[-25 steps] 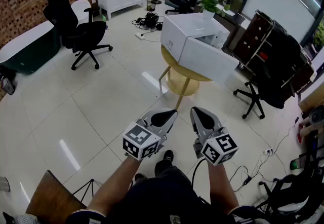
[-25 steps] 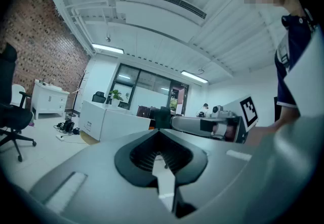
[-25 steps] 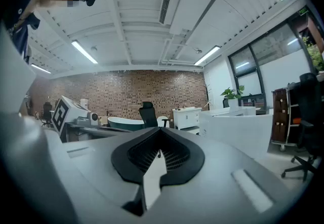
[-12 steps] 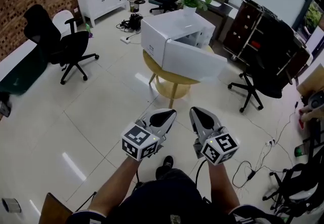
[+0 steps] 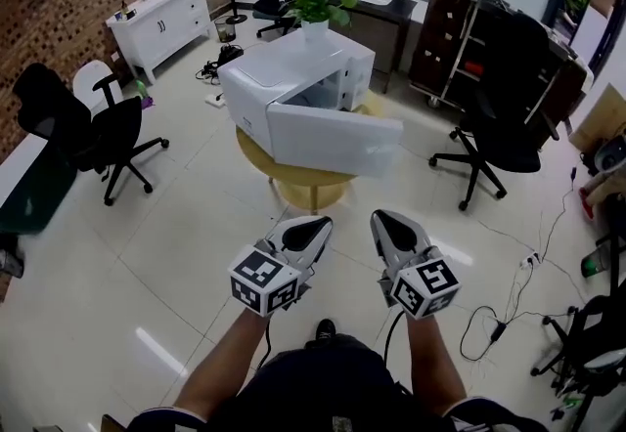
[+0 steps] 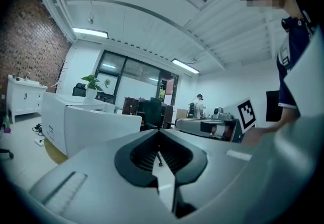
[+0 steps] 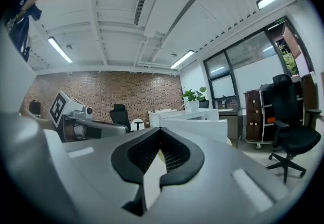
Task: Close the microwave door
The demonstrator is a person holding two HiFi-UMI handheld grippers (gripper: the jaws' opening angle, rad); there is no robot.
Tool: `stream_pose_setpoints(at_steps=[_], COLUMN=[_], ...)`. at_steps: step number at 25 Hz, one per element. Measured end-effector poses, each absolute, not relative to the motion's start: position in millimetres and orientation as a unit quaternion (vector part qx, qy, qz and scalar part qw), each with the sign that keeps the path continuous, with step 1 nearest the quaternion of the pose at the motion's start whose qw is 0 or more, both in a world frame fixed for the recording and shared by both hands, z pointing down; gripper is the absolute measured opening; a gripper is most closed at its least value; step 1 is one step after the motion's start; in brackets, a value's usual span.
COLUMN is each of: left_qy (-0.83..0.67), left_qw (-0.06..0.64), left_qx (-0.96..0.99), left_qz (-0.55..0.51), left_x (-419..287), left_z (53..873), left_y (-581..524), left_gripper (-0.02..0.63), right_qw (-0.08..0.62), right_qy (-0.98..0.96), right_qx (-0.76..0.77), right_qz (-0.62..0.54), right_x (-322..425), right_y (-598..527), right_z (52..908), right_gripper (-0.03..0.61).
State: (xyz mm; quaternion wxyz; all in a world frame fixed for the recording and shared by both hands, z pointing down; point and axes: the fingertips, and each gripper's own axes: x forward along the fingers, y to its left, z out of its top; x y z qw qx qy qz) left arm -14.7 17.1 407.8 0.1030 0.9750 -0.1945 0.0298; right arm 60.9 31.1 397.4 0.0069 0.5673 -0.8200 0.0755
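Observation:
A white microwave [image 5: 284, 83] stands on a round wooden table [image 5: 311, 182] across the floor ahead of me. Its door [image 5: 335, 141] hangs open, swung out toward me on the right side. My left gripper [image 5: 316, 225] and right gripper [image 5: 382, 219] are held side by side at waist height, well short of the table, both shut with nothing between the jaws. In the left gripper view the gripper [image 6: 159, 138] points past the microwave [image 6: 56, 116] and its door [image 6: 101, 124]. Beyond the gripper [image 7: 160, 136] in the right gripper view, the door [image 7: 198, 129] shows ahead.
A black office chair [image 5: 96, 132] stands at the left and another [image 5: 501, 132] at the right of the table. A potted plant [image 5: 315, 6], a white cabinet [image 5: 161, 20] and a dark rack [image 5: 458, 29] line the back. Cables [image 5: 501, 324] lie on the floor at the right.
The microwave and table have shifted left and lower in the head view and look nearer. Both grippers keep the same shut pose in front of me.

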Motion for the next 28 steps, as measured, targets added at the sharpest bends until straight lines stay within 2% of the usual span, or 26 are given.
stream_pose_setpoints(at_steps=[12,28], left_qy=[-0.187,-0.14], left_qw=[0.102,0.099], left_qx=[0.976,0.983], left_qz=[0.048,0.064], left_x=[47,109], left_z=[416,437], left_y=[-47,-155], left_gripper=[0.012,0.012], right_qw=[0.014,0.03], right_qy=[-0.799,-0.761], right_qx=[0.596,0.639], right_qz=[0.079,0.11], right_x=[135,178], right_y=[-13,-106], right_z=[407,429], right_gripper=[0.002,0.002])
